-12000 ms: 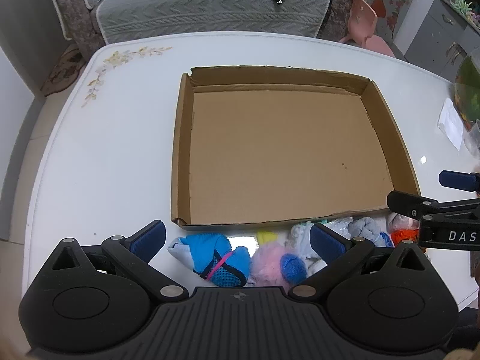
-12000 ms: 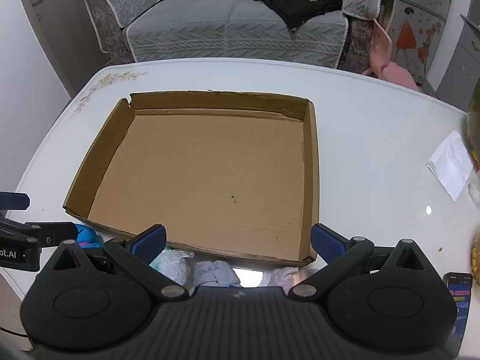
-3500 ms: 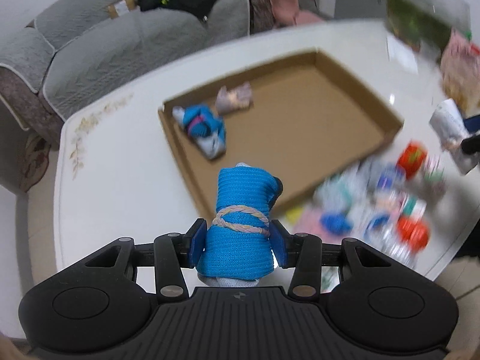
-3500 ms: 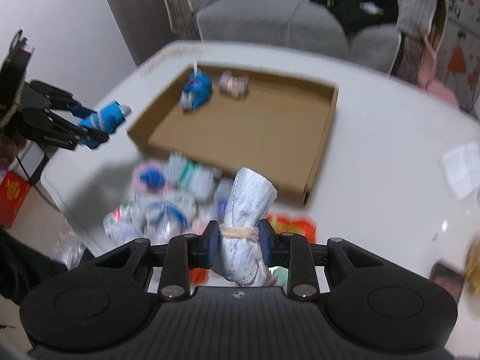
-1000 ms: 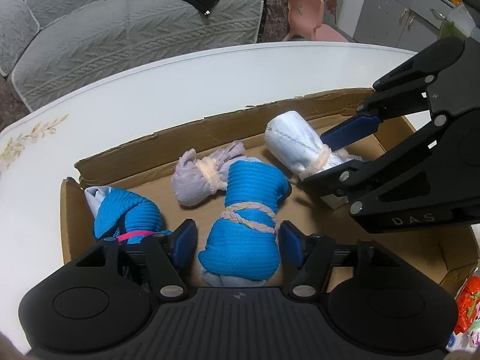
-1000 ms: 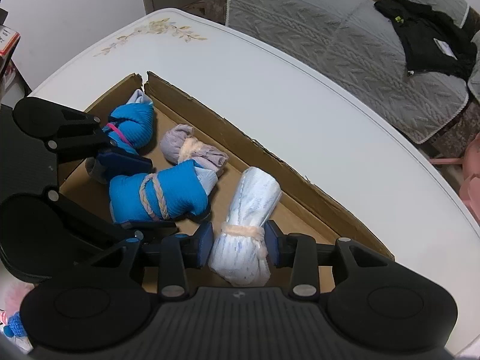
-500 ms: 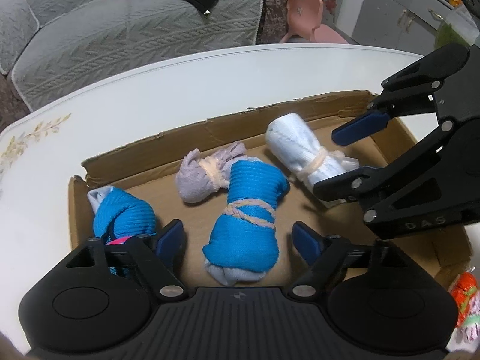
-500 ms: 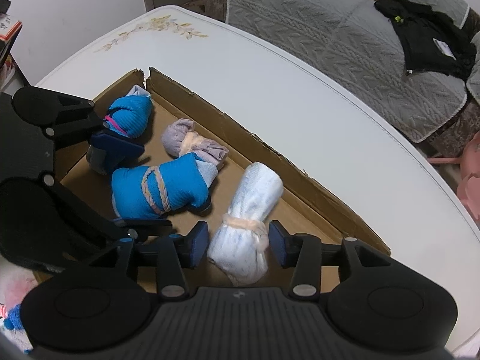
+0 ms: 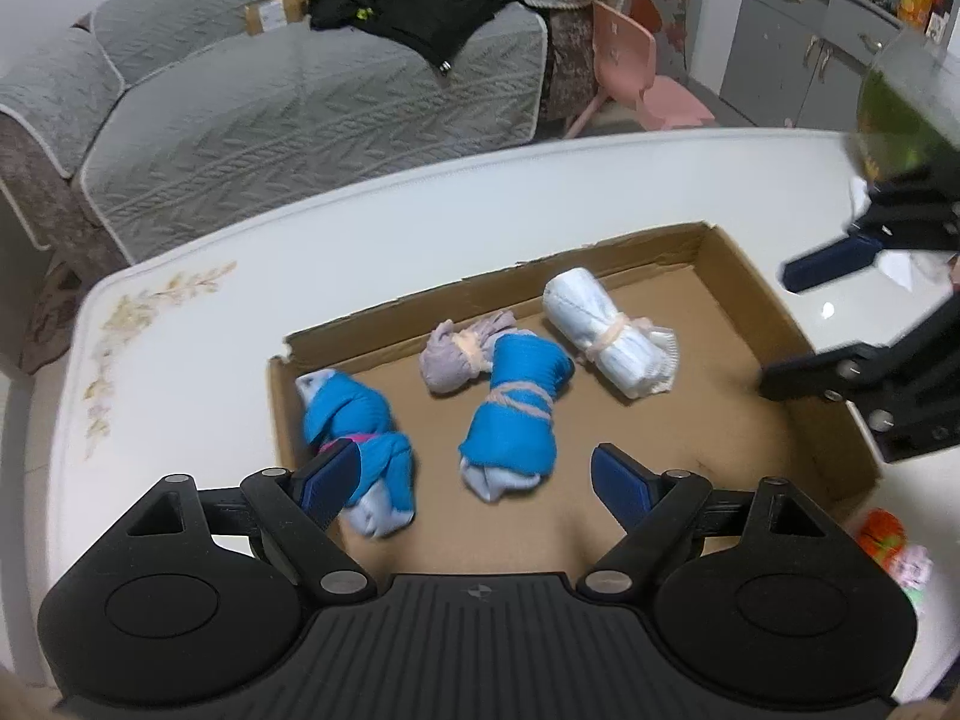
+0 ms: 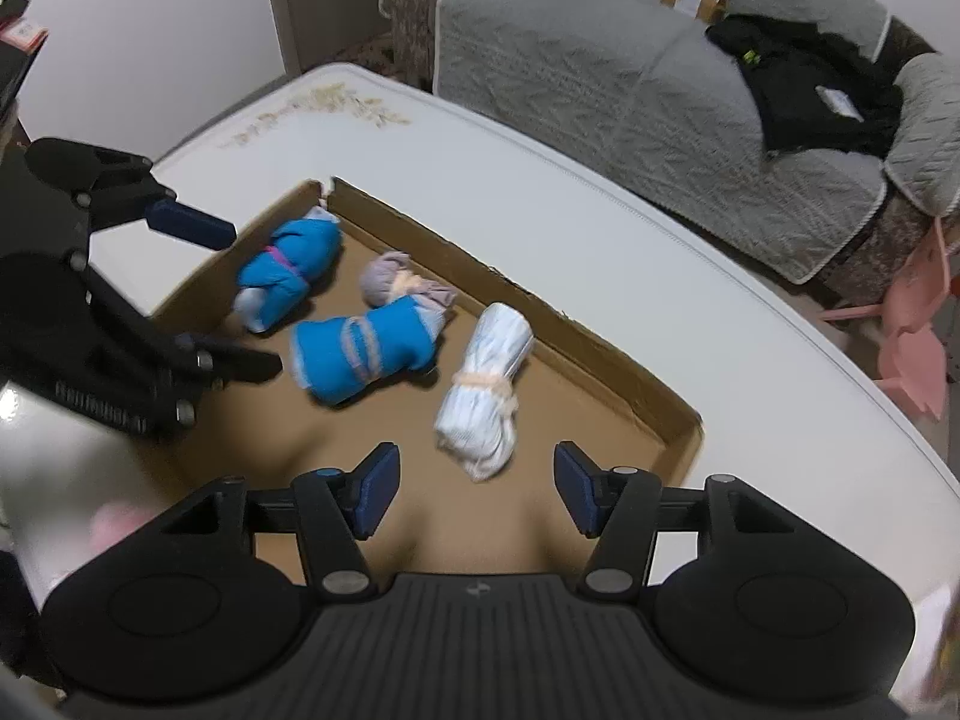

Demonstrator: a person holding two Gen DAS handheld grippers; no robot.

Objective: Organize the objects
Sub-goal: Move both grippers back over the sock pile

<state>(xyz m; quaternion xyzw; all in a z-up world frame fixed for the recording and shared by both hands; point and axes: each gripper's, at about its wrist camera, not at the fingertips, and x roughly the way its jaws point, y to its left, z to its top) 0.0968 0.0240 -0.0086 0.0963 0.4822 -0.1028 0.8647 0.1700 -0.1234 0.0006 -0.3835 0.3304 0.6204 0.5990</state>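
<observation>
A shallow cardboard box [image 9: 744, 276] [image 10: 612, 354] lies on the white table. Several sock bundles lie in it: a blue one with a pink band [image 9: 354, 414] [image 10: 288, 270], a lilac one [image 9: 462, 348] [image 10: 396, 285], a blue one with a beige band [image 9: 516, 414] [image 10: 366, 348], and a pale blue-white one [image 9: 606, 330] [image 10: 486, 396]. My left gripper [image 9: 474, 477] is open and empty, above the box just behind the banded blue bundle. My right gripper [image 10: 474, 489] is open and empty, just behind the white bundle.
More bundles, orange and pink [image 9: 882, 534], lie on the table by the box's right corner. A grey sofa [image 9: 300, 90] with a black garment and a pink chair [image 9: 636, 72] stand beyond the table. A grey cabinet [image 9: 798, 60] is at the far right.
Both grippers have opened wider and drawn back and up from the bundles they set down. The blue and white bundles stay lying in the box.
</observation>
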